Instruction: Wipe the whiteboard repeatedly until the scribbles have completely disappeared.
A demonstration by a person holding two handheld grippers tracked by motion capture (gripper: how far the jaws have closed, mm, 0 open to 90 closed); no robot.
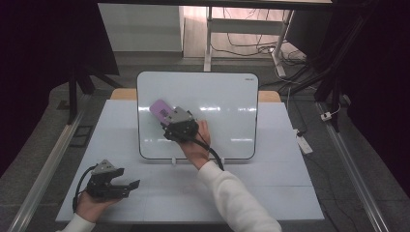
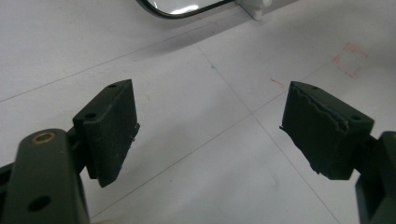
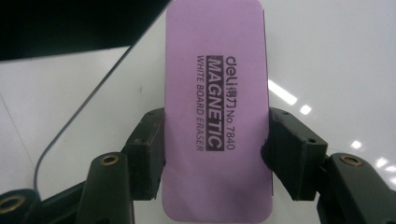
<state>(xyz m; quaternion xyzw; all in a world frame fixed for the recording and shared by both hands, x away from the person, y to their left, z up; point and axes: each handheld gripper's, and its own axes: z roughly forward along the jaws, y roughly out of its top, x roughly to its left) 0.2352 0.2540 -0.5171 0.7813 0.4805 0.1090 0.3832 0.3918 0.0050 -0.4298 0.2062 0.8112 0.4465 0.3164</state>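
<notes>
Evidently light and stiff, the purple rectangular magnetic whiteboard eraser (image 3: 215, 112) sits clamped by its long sides in the right gripper (image 3: 217, 154) over the glossy whiteboard (image 1: 227, 92); the left gripper (image 2: 210, 133) gapes empty above the table (image 1: 270, 193).

Right gripper (image 1: 167, 118) clamped closed, left gripper (image 1: 126, 185) spread wide.

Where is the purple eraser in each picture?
High view: the purple eraser sits left of the middle, on the upper left part of the whiteboard, held by the right tool.
Left gripper view: I can't find the eraser here; the whiteboard's rounded corner peeks in at the top.
Right gripper view: the eraser stands in the middle, squeezed between the jaws.
Shared landmark: the whiteboard's dark rim.
</notes>
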